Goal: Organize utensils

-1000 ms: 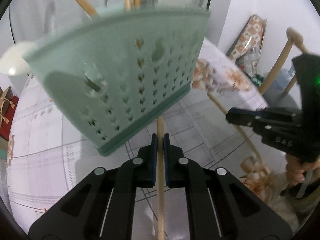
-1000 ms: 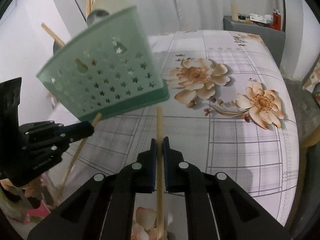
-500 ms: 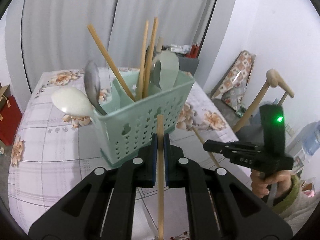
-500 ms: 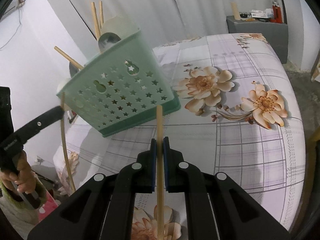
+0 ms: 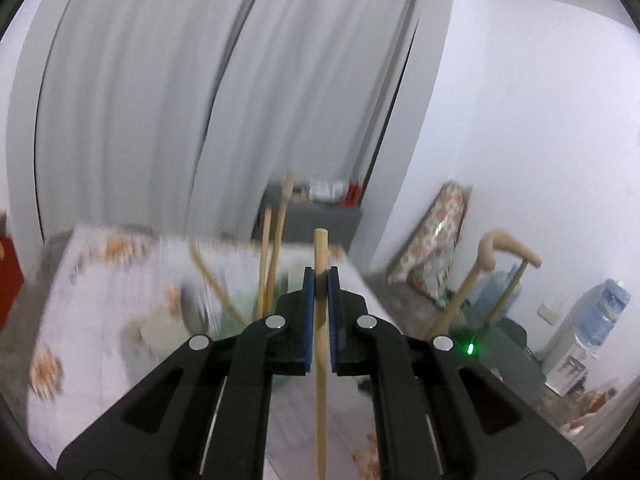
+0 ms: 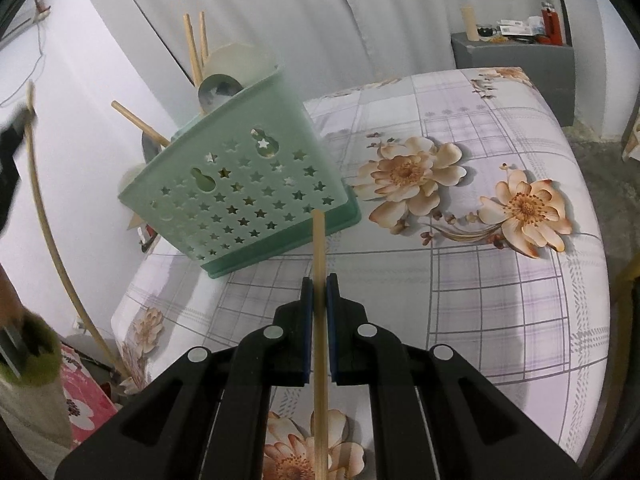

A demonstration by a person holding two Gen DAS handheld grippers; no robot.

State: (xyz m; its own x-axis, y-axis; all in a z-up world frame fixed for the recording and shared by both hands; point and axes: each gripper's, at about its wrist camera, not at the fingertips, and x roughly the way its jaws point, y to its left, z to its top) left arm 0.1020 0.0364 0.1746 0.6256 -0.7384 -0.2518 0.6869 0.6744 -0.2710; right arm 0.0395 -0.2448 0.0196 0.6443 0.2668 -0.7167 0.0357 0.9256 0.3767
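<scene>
The left gripper [image 5: 319, 280] is clamping a chopstick [image 5: 321, 304] between its blue pads [image 5: 307, 316]; the stick is running lengthwise through the closed jaws, its blunt tip projecting just ahead of the fingertips. Below and ahead of this gripper, a blurred green caddy [image 5: 240, 312] is showing only partly, with more chopsticks [image 5: 272, 256] rising from it. The right gripper [image 6: 319, 292] is likewise gripping a second chopstick [image 6: 319, 264], jaws pressed on it, tip reaching forward to the near lower corner of the caddy [image 6: 244, 200]; contact cannot be judged. The caddy, star-perforated, is standing ahead and left of the right gripper on the floral tablecloth [image 6: 500, 288], holding spoons [image 6: 218, 90] and sticks [image 6: 194, 50]. At the far left of the right view, the left gripper's chopstick [image 6: 48, 216] is appearing as a long curved line.
</scene>
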